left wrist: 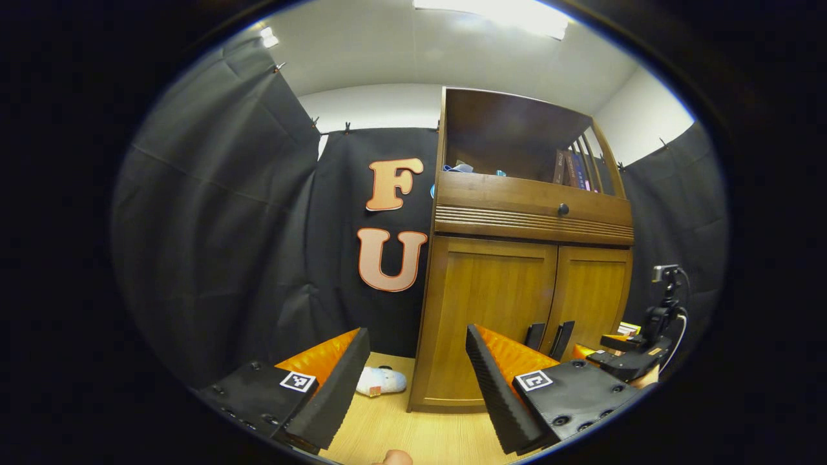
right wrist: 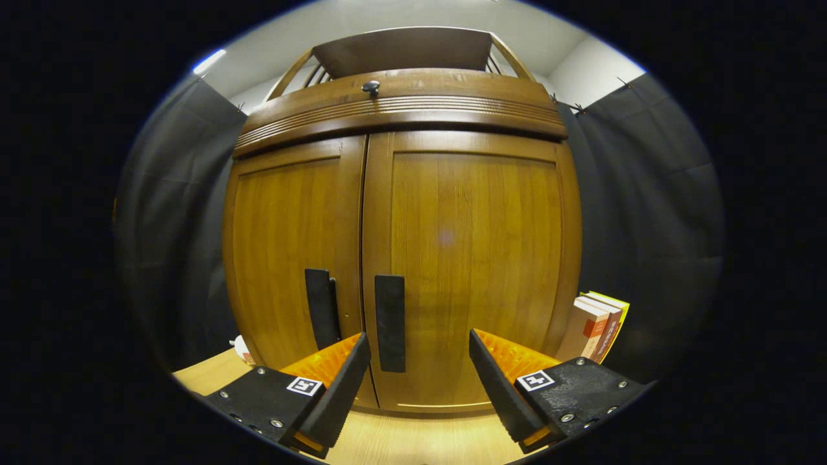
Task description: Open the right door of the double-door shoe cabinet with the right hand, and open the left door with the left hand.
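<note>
The shoe cabinet [right wrist: 400, 213] stands with both doors closed. Close before it, the right gripper [right wrist: 418, 368] gapes wide, empty, flanking the right door's handle [right wrist: 390, 323]. The left gripper [left wrist: 418, 381], off the cabinet's left corner, spreads wide, empty.

Right view nearer cabinet [right wrist: 400, 245], frontal.

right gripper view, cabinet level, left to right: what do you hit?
Black cloth wall → left door → left handle → right handle → right door → stack of books → black cloth again.
</note>
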`<action>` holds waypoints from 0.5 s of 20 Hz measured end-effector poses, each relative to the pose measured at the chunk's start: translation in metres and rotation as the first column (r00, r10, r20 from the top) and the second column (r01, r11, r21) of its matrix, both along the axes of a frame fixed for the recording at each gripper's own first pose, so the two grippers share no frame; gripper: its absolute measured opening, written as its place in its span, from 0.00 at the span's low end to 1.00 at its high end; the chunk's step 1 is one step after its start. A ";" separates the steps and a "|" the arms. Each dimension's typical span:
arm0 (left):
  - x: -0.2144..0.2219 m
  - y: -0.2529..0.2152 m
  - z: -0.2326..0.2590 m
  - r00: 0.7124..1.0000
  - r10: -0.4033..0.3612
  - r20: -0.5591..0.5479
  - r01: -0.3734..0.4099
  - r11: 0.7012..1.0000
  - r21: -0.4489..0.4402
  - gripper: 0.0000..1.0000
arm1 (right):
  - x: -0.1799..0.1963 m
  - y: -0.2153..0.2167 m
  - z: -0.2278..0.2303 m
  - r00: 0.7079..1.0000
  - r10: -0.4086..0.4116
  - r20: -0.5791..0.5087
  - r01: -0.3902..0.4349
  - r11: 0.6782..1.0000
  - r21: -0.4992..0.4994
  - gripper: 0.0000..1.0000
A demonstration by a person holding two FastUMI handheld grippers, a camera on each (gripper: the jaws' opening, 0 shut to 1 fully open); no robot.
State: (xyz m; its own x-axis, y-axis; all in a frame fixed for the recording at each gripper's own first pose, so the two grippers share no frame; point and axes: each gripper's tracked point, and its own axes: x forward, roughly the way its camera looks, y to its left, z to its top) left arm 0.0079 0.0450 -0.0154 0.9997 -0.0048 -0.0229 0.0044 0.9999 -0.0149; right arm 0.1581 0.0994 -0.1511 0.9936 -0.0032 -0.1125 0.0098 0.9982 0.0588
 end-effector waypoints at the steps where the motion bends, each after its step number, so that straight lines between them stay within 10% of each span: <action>1: 0.000 0.003 0.000 1.000 0.002 -0.001 -0.002 1.000 0.006 0.94 | 0.009 0.004 -0.006 1.000 0.003 -0.007 -0.003 1.000 0.010 0.94; 3: 0.005 0.010 -0.001 1.000 0.013 -0.002 -0.013 1.000 0.022 0.96 | 0.024 0.008 -0.015 1.000 0.002 -0.024 -0.002 1.000 0.013 1.00; 10: 0.018 0.020 -0.011 0.999 0.033 -0.008 -0.033 0.999 0.037 0.99 | 0.057 0.017 -0.019 1.000 0.002 -0.010 -0.001 0.999 0.052 0.76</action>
State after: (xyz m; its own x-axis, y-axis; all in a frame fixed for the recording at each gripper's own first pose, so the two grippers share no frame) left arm 0.0263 0.0648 -0.0269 0.9991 0.0290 -0.0308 -0.0283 0.9994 0.0220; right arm 0.2153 0.1166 -0.1699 0.9925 0.0044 -0.1220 0.0092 0.9939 0.1102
